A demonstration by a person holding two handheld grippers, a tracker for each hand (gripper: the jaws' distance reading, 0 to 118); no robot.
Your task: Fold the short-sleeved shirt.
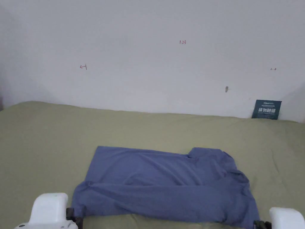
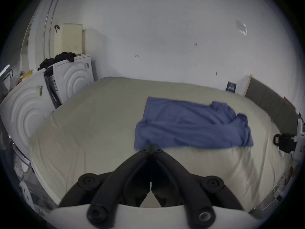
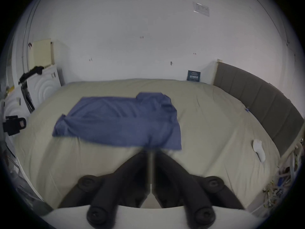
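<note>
A blue short-sleeved shirt (image 1: 166, 185) lies across an olive-green bed sheet (image 1: 44, 143), hem to the left and collar and sleeves bunched at the right. My left gripper (image 1: 74, 217) sits at the shirt's near left corner. In the left gripper view its black jaws meet at their tips (image 2: 151, 148) on the near edge of the shirt (image 2: 189, 125). My right gripper (image 1: 262, 224) is at the near right corner. In the right gripper view it (image 3: 150, 150) pinches the near edge of the shirt (image 3: 118, 121), and folds of cloth run toward the tips.
White appliances (image 2: 29, 103) with dark clothes on top stand left of the bed. A grey padded headboard (image 3: 257, 100) runs along the right side. A dark card (image 1: 266, 109) leans on the white wall. A small white item (image 3: 259, 150) lies on the sheet at right.
</note>
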